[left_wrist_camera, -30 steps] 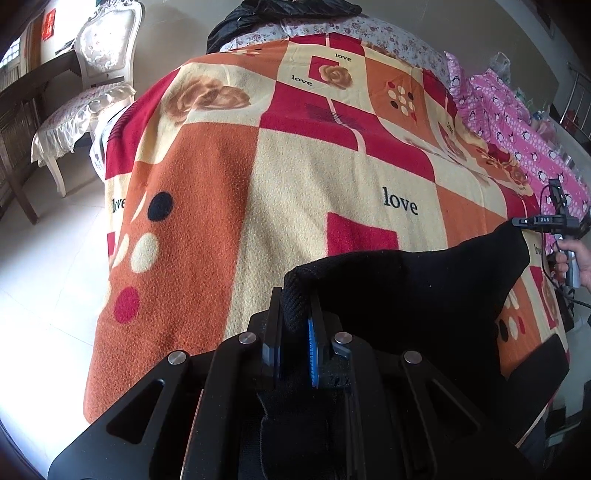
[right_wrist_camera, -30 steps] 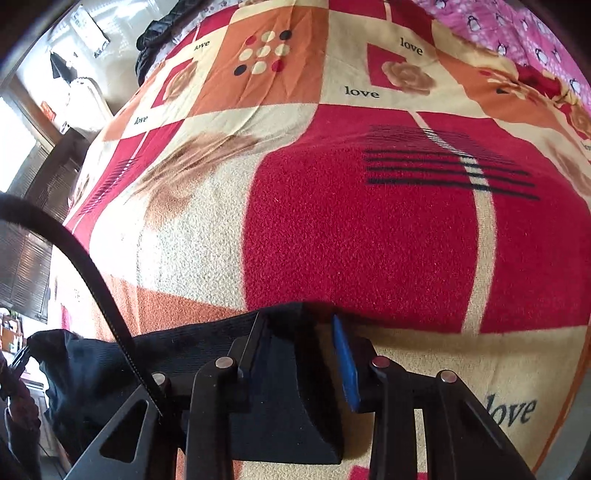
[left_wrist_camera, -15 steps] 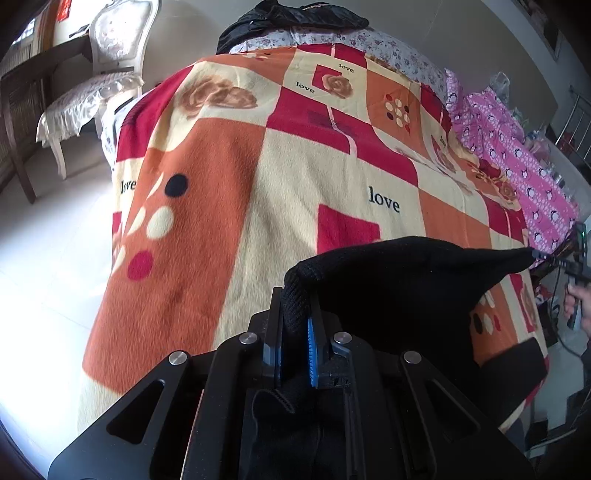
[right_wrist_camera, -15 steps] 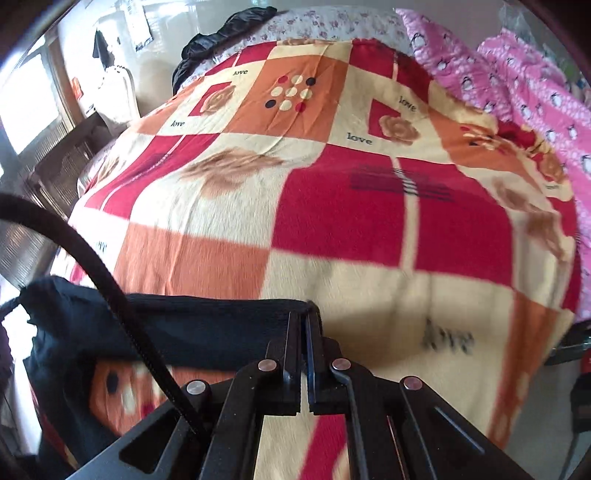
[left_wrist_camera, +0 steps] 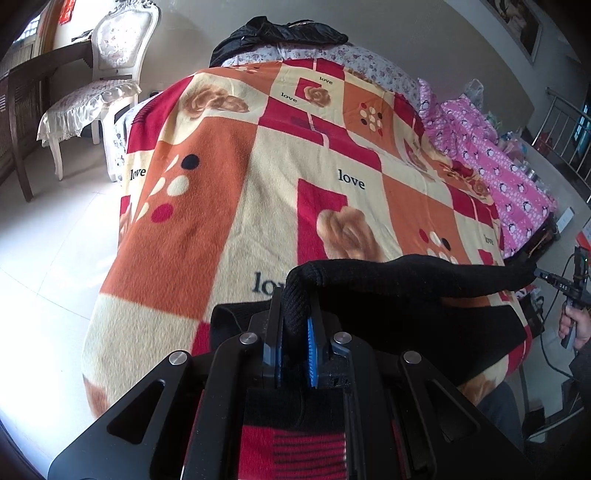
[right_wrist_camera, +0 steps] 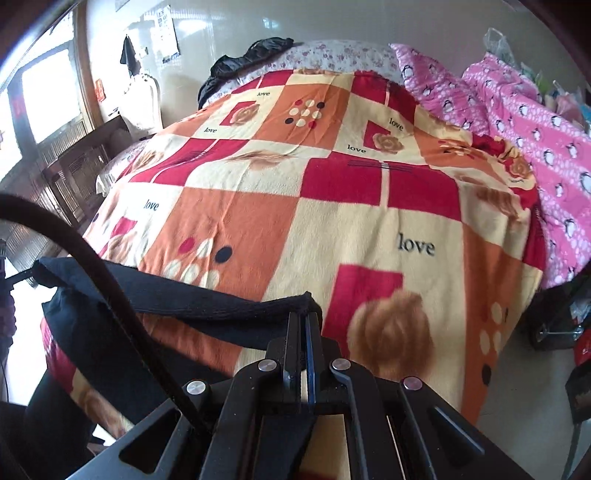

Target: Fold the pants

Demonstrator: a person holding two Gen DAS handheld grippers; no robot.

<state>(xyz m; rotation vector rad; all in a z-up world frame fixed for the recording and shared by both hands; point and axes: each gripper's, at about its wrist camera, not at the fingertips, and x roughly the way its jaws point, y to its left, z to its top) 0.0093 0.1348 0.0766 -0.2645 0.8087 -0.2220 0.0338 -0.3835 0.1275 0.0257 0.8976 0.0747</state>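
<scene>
since lifted, pants (left_wrist_camera: 424, 280) hang stretched higher.

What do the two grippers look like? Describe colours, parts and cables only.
Left gripper: black angular frame, silver round bolts, black fingers faced with ribbed blue pads. Right gripper: same black frame and silver bolts, a blue pad edge between the fingers, and a thick black cable curving past its left side.

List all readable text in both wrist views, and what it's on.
"love": printed many times in dark letters on cream patches of the patterned blanket, also seen in the right wrist view.
Red sign on the far wall: too small to read.
Paper sheets on the wall: too blurred to read.
White marking on the right tool: too small to read.
Black pants: no text visible.
</scene>
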